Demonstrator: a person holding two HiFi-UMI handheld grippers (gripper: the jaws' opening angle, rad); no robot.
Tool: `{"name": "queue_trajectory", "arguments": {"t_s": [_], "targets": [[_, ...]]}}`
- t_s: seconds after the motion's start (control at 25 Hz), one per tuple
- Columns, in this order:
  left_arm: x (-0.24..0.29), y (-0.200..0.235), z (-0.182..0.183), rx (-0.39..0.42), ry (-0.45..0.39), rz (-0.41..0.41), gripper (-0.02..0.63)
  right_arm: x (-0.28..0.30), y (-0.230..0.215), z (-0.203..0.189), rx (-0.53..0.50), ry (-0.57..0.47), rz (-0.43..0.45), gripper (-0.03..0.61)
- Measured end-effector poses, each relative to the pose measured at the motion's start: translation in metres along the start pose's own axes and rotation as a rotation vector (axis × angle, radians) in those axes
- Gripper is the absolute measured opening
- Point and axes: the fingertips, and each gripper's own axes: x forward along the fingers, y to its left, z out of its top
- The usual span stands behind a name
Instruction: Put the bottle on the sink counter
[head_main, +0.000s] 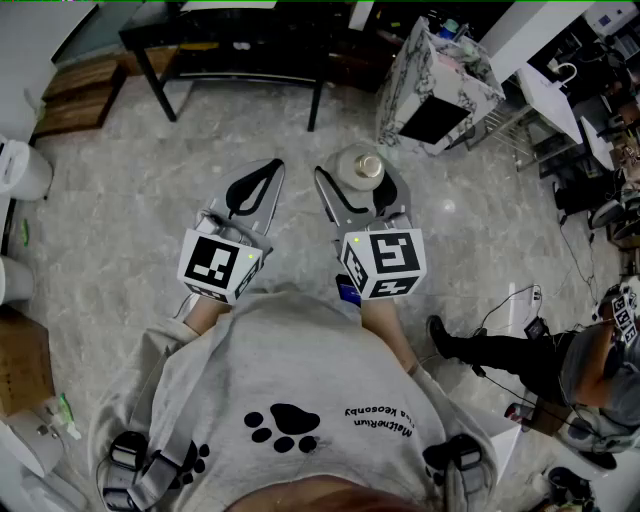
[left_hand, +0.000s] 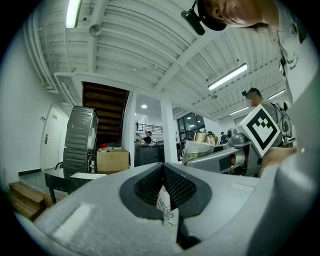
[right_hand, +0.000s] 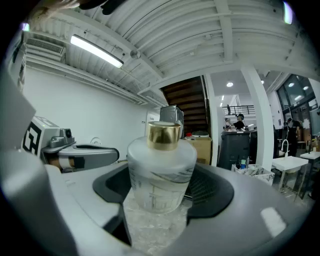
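Note:
A frosted glass bottle (head_main: 366, 178) with a gold cap stands upright between the jaws of my right gripper (head_main: 361, 184), which is shut on its body. In the right gripper view the bottle (right_hand: 161, 172) fills the middle, and the dark pads (right_hand: 212, 192) of the right gripper (right_hand: 163, 190) press on its sides. My left gripper (head_main: 270, 168) is level beside it, shut, with nothing held. In the left gripper view the left gripper (left_hand: 163, 186) has its pads meeting at the tips. Both grippers are held in front of the person's chest, above the floor.
A marble-patterned cabinet (head_main: 437, 85) stands ahead to the right on the grey stone floor (head_main: 120, 200). A black table (head_main: 240, 40) is ahead. Another person (head_main: 520, 355) crouches at the right. A white fixture (head_main: 20, 170) and a cardboard box (head_main: 20, 365) are at the left.

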Motion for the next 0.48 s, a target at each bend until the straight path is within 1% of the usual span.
{"name": "queue_trajectory", "arguments": {"t_s": [0.36, 0.48], "targets": [[0.0067, -0.0041, -0.0001, 0.004, -0.013, 0.029, 0.003, -0.0012, -0.0077, 0.0017, -0.019, -0.016, 0.021, 0.337], [0.0084, -0.0035, -0.0011, 0.000, -0.008, 0.037, 0.003, -0.0005, -0.0087, 0.0023, 0.000, -0.019, 0.037, 0.339]]}}
